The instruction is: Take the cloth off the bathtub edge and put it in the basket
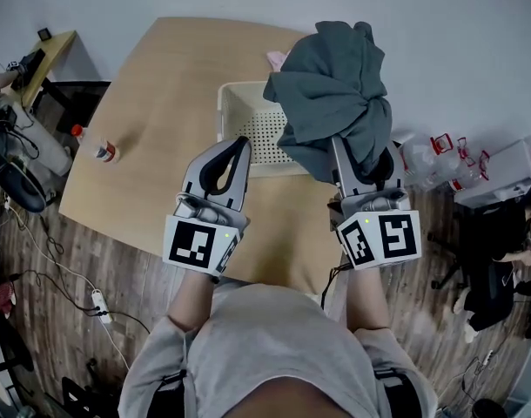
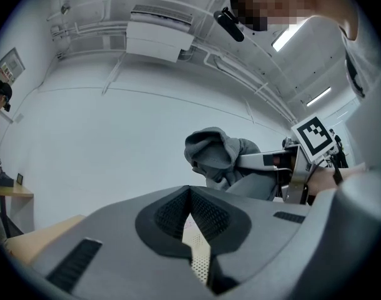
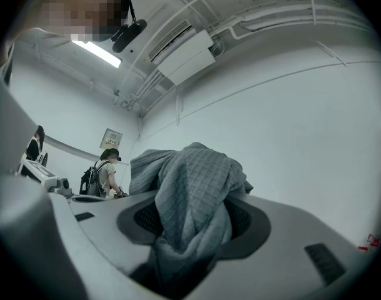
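The grey cloth hangs bunched from my right gripper, which is shut on it and held high above the right side of the white perforated basket. In the right gripper view the cloth fills the gap between the jaws and drapes over them. My left gripper is beside it, over the basket's near edge, shut with nothing in it; its tips meet. From the left gripper view the cloth shows to the right, and a strip of the basket shows through the jaws. No bathtub is in view.
The basket stands on a wooden table. A small bottle with a red cap is near its left edge, something pink behind the basket. Clear plastic containers lie on the floor at right; a power strip at left.
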Demonstrator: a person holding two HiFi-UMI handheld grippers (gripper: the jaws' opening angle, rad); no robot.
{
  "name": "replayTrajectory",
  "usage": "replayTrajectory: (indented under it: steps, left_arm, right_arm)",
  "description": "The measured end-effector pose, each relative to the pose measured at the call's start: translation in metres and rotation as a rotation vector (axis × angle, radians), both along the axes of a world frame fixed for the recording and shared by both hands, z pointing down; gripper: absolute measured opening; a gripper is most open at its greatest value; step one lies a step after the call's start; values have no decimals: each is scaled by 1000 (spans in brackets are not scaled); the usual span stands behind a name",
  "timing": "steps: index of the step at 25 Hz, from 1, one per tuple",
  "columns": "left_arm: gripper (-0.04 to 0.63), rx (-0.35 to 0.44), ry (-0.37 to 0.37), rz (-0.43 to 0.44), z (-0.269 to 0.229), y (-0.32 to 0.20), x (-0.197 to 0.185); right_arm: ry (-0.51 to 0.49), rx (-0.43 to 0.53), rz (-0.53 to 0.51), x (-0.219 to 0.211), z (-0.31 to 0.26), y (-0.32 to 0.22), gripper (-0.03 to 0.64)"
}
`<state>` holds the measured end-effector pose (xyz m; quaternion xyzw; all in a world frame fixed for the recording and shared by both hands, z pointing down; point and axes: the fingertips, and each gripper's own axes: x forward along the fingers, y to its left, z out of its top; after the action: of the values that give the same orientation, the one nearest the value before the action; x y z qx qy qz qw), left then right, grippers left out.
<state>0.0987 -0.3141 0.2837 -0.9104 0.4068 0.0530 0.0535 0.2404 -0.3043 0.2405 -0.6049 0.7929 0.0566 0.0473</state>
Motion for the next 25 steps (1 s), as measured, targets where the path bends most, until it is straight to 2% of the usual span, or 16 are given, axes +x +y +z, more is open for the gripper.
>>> replayTrajectory:
  steps: [6, 10, 17, 25]
  left_arm:
    - [-3, -33, 0, -6, 12, -29, -5]
    - [-3, -57, 1, -7, 22, -45, -11]
    - [-3, -101, 11, -16, 39, -68, -20]
    - [-3, -157, 13, -21, 61, -92, -28]
  right_arm:
    - [10, 30, -31, -4, -15, -42, 218]
    - [19, 8, -52, -14, -4, -72, 218]
    - [25, -122, -77, -28, 50, -116, 218]
    - [70, -301, -156, -47, 118, -155, 218]
